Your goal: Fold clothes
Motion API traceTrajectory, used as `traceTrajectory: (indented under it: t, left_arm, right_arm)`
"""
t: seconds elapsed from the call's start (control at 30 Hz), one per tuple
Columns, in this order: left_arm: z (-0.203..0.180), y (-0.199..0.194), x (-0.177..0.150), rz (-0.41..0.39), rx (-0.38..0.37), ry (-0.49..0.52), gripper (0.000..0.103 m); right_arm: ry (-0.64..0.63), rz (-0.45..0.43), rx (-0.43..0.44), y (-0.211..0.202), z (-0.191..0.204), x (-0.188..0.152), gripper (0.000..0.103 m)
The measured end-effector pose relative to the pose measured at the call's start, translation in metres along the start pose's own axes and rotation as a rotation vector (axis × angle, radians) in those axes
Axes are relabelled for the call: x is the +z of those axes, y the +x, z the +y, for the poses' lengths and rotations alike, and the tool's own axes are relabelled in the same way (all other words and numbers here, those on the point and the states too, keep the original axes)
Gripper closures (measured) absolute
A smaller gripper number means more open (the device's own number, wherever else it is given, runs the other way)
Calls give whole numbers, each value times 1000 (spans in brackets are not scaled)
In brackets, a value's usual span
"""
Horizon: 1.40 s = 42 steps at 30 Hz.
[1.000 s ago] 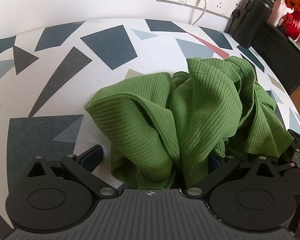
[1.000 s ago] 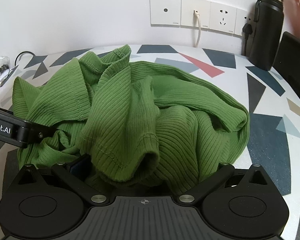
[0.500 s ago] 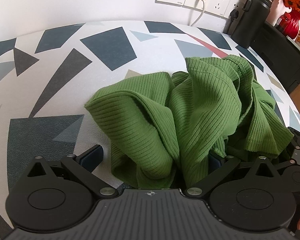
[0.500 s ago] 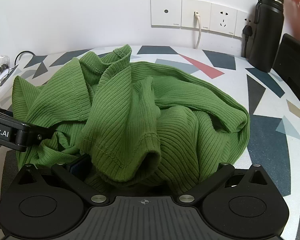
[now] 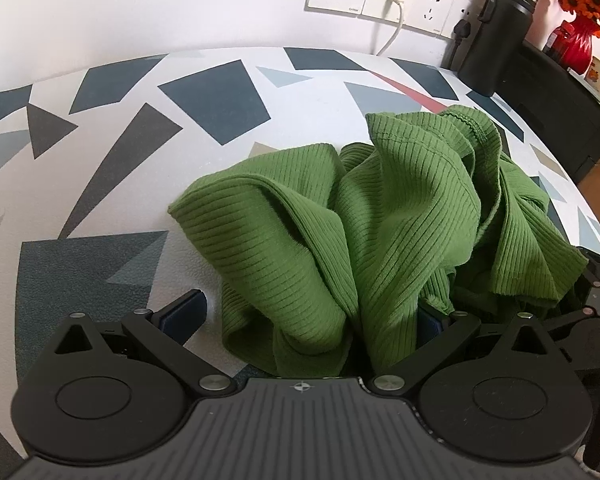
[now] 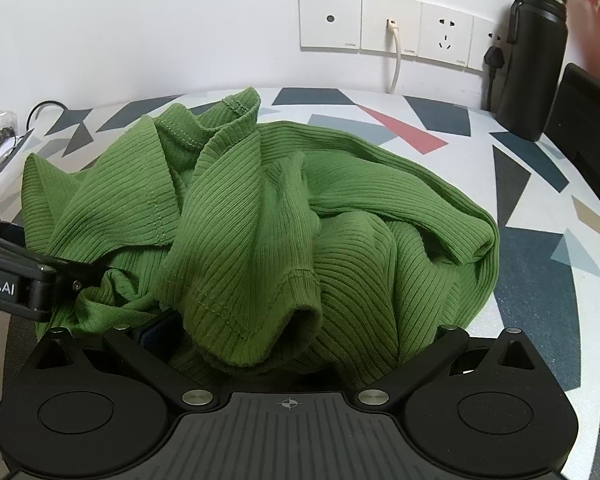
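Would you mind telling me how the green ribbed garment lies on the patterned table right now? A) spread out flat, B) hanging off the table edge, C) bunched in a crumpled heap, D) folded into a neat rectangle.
C: the green ribbed garment sits bunched in a crumpled heap on the patterned table, with deep creases and a stitched hem sticking up at the top, in both wrist views.
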State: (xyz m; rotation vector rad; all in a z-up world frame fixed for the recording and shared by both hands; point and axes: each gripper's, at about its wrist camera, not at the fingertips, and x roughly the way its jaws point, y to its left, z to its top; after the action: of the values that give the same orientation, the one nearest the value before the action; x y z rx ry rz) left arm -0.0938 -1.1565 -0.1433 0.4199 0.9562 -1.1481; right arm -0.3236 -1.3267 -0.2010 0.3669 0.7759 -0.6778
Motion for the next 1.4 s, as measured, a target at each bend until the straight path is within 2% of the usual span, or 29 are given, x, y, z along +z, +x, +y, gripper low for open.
traceTrajectory:
  t: [0.43, 0.67, 0.8, 0.93, 1.07, 1.1, 1.27, 1.4]
  left_arm:
    - [5, -1, 0, 15, -40, 27, 0]
    - [2, 0, 0, 19, -27, 34, 0]
    - [5, 0, 1, 27, -43, 33, 0]
    - [10, -1, 4, 43, -73, 32, 1]
    - [18, -3, 4, 49, -86, 5, 1]
    - [19, -4, 4, 49, -86, -1, 1]
    - [28, -8, 4, 55, -84, -40, 1]
    - [36, -14, 3, 66, -88, -114, 1]
  right_arm:
    - [-6, 13, 2, 0, 0, 2, 1]
    - [22, 39, 19, 0, -4, 7, 1]
    - [-14, 83, 23, -1, -3, 12, 1]
    - [-27, 42, 17, -13, -14, 15, 1]
    - [17, -39, -53, -31, -38, 19, 1]
    - [49, -56, -98, -35, -46, 21, 1]
    - [182, -50, -165, -43, -80, 27, 1]
    - [104, -105, -197, -54, -72, 31, 1]
